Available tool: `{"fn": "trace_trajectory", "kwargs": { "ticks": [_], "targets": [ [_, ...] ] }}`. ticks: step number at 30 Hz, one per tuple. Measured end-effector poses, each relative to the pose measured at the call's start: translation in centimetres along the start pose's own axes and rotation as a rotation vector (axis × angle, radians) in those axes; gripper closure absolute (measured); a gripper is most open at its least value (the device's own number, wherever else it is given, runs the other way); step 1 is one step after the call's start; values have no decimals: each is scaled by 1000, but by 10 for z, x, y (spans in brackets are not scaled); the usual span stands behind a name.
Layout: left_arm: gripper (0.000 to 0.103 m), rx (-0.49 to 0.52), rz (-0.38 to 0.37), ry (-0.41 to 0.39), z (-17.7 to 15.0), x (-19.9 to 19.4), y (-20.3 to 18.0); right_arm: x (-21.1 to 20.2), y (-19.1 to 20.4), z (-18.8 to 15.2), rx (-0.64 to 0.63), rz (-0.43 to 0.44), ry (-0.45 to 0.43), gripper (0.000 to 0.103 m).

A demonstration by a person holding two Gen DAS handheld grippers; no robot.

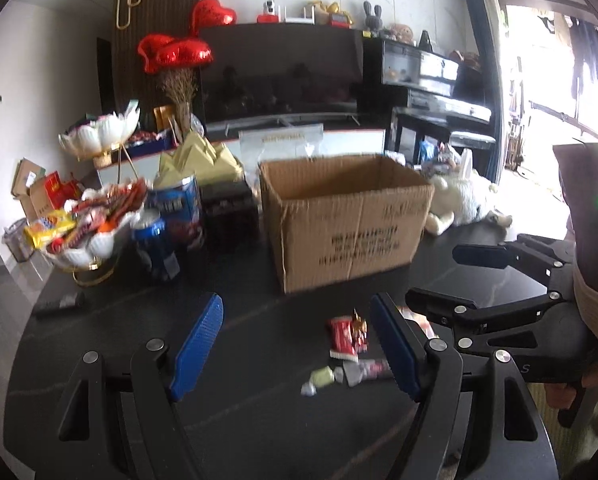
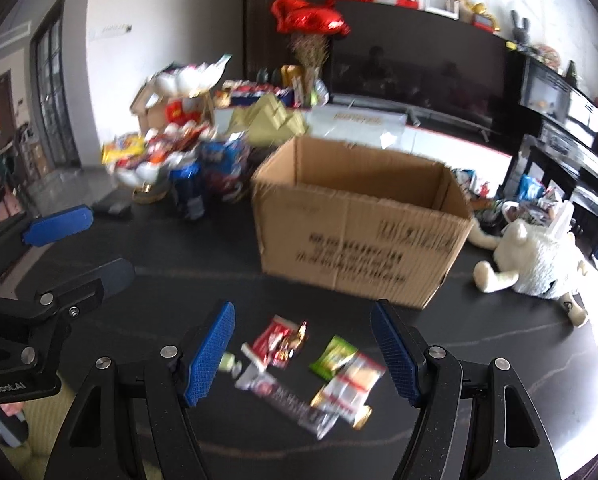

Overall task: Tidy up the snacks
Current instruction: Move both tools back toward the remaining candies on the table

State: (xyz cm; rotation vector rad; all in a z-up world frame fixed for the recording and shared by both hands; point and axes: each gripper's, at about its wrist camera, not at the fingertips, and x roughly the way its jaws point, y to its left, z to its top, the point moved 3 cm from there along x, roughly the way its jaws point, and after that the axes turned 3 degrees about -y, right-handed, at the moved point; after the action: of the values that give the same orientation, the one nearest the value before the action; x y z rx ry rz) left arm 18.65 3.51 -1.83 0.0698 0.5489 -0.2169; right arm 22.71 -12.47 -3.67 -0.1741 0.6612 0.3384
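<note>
Open-topped cardboard box (image 2: 359,236) long axis left-right, snack packets (image 2: 299,368) lying flat

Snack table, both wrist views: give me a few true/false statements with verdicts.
1. The cardboard box is open at the top. True.
2. The right gripper is shut on a packet. False: its jaws are wide apart, holding nothing.
3. A green packet lies on the table in front of the box. True.
4. The red packet is inside the box. False: it lies on the table, in front of the box.
5. The left gripper is open. True.
6. The white plush toy sits left of the box. False: it lies to the right of the box.
</note>
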Motion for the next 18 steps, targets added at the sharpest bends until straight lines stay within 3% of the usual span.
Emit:
{"fn": "trace_trajectory", "kwargs": {
  "ticks": [18],
  "targets": [
    [28,70,-88,174,-67,47,-6,58,20,-68,-83,19,264,32]
  ]
}}
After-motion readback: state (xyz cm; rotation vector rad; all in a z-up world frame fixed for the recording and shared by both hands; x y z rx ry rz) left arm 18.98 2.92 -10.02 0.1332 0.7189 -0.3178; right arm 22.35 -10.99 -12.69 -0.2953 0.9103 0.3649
